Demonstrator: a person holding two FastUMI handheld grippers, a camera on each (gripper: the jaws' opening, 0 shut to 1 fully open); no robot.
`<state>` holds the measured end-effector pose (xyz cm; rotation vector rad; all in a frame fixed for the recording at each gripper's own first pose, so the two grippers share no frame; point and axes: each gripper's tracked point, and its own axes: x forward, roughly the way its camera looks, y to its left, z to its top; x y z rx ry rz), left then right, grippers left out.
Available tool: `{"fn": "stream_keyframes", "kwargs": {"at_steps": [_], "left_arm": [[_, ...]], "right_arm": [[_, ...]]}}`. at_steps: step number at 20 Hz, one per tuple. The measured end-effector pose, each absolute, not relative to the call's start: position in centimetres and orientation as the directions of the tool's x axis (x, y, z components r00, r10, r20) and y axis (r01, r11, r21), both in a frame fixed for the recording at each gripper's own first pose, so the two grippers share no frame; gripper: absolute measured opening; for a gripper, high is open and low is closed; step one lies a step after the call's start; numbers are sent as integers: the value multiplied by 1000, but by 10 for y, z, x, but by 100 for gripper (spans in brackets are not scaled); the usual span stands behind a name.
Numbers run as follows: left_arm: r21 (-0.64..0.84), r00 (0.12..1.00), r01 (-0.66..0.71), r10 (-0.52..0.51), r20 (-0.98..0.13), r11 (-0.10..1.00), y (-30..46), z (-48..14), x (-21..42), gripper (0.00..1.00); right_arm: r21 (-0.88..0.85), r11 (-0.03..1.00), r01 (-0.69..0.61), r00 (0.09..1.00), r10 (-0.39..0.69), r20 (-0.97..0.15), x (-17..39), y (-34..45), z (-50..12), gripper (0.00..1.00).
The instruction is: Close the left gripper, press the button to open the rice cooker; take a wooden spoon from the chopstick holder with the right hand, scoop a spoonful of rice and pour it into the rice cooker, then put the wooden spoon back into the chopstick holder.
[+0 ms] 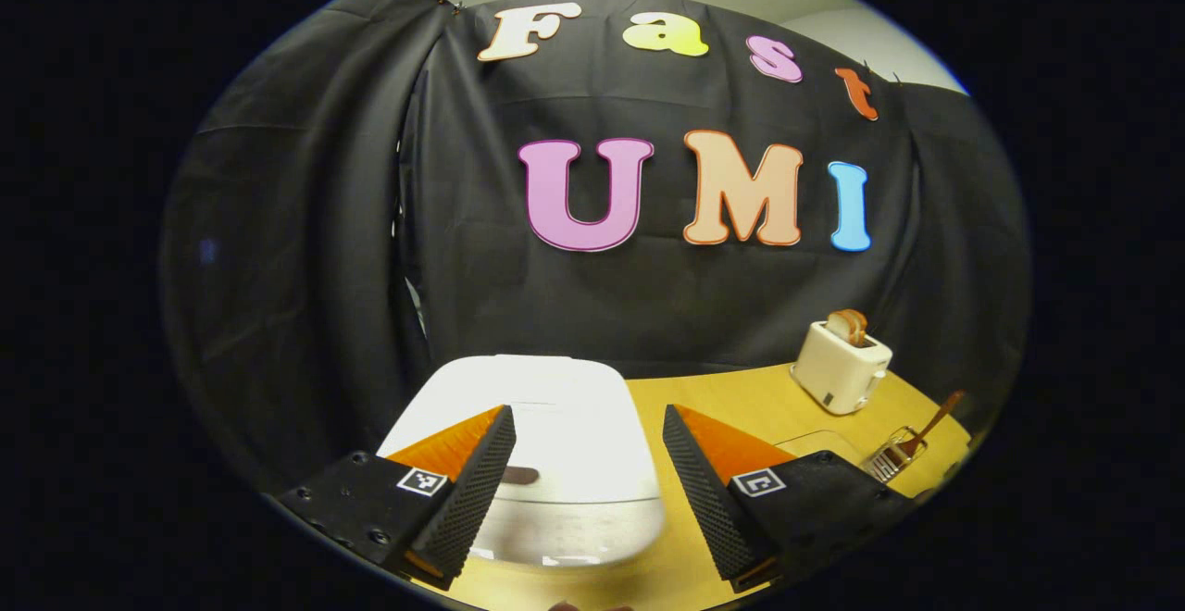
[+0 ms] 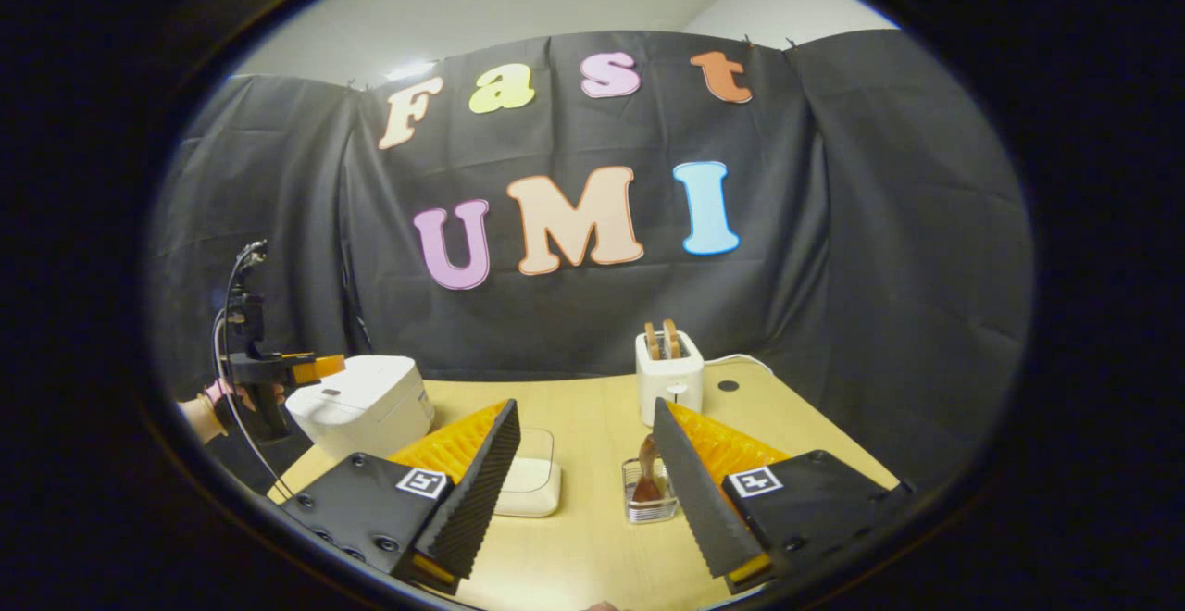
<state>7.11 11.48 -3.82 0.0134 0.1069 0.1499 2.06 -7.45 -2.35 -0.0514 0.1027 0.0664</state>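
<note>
While my left gripper [image 1: 585, 477] hangs just above the white rice cooker [image 1: 546, 435], its fingers stand wide apart with nothing between them, framing the closed lid. A dark oval patch sits on the lid's front between the fingers; I take it for the button [image 1: 520, 475], though it is blurred. In the right gripper view I see that same gripper [image 2: 319, 367] from the side, level over the cooker [image 2: 366, 403], with the hand [image 2: 208, 407] that holds it cut off at the picture's edge.

My right gripper [image 2: 583, 491] hovers low over the yellow table [image 2: 592, 537], fingers also spread wide and empty. Just beyond its right finger stands the clear chopstick holder [image 2: 648, 495] with the wooden spoon [image 2: 647, 472] upright in it, partly hidden by that finger. Between the fingers, farther off, lies a flat white container [image 2: 530, 481]; I cannot make out what is in it. Behind the holder stands a white toaster [image 2: 668, 375] with bread in its slots.

From the left gripper view the holder [image 1: 893, 454] and the spoon's handle [image 1: 935, 418] appear small and blurred near the table's right edge, with the toaster [image 1: 838, 366] behind.
</note>
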Motion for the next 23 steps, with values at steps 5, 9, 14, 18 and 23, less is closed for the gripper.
{"fn": "stream_keyframes", "kwargs": {"at_steps": [5,9,14,18,23], "left_arm": [[48,981,-165,169,-98,985,61,-53,28,95],[47,984,-96,102,-143,994,7,-81,13,95],[36,986,-48,53,-157,998,-34,-90,8,95],[43,989,-31,37,-140,999,-47,-84,8,95],[42,989,-12,18,-145,999,-55,-80,10,95]], "right_arm": [[-88,992,-93,993,86,-79,6,-89,-41,96],[-83,988,-133,988,126,-88,-9,-94,-58,95],[-99,987,-126,991,120,-65,-21,-112,-56,91],[-84,991,-108,994,105,-41,-23,-124,-49,95],[-55,995,-83,996,81,-31,-25,-132,-45,96]]}}
